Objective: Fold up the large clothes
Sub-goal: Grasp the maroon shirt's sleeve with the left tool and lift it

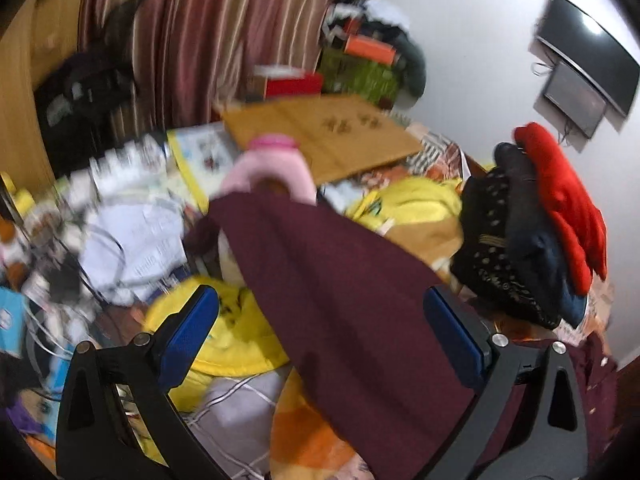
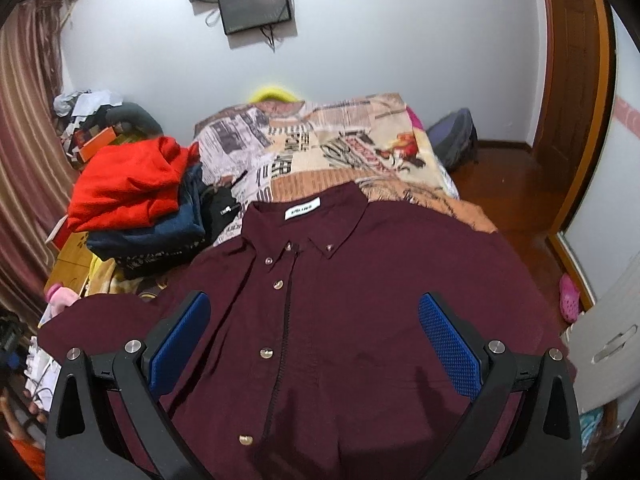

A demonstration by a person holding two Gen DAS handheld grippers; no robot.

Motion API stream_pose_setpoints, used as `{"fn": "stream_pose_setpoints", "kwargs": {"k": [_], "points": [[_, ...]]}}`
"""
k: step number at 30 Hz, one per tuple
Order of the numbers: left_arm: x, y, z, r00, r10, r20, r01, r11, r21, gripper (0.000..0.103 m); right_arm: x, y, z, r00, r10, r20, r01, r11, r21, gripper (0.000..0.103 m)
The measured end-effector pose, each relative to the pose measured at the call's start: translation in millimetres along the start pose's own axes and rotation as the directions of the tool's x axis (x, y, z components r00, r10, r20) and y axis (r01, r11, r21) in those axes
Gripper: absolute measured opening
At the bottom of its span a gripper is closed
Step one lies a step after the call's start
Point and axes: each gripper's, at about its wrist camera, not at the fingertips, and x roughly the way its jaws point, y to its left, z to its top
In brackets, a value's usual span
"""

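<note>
shirt: big maroon button-up shirt (image 2: 360,300) lies front up on the bed (image 2: 320,140), collar toward the far wall, buttons done up as far as I can see
right tongs: right gripper (image 2: 314,344) hangs over the chest of the shirt, jaws spread wide, holding nothing
left tongs: left gripper (image 1: 320,336) is also spread, and a sleeve or side edge of the shirt (image 1: 340,280) runs between the pads; can't tell if it touches them, nothing is pinched
risk 1: the fabric looks thin and slippery, so I'd guess a shallow pinch on the sleeve lets it slide out mid-fold
risk 2: the clothes pile (image 2: 140,208) sits just beside the shirt's shoulder, so a wide swing could knock it or drag something in
right view only: the full shirt front, collar label, door and floor
left view only: the blurry clutter on the far side, yellow cloth (image 1: 224,340) under the sleeve, pink plush (image 1: 272,164)
</note>
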Motion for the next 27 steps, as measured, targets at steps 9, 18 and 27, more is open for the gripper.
{"fn": "stream_pose_setpoints", "kwargs": {"k": [9,18,27], "points": [[90,68,9,0.980,-0.125,-0.157,0.091,0.974,-0.209,0.089,19,14,3,0.998,-0.032,-0.047,0.031,0.999,-0.032,0.103],[115,103,36,0.966,-0.238,-0.097,0.186,0.907,-0.378,0.043,26,31,6,0.996,-0.074,-0.042,0.069,0.993,-0.100,0.103],[66,38,88,0.998,-0.066,0.020,0.067,0.996,-0.064,0.003,25,41,4,0.997,-0.075,-0.036,0.069,0.988,-0.135,0.103]]}}
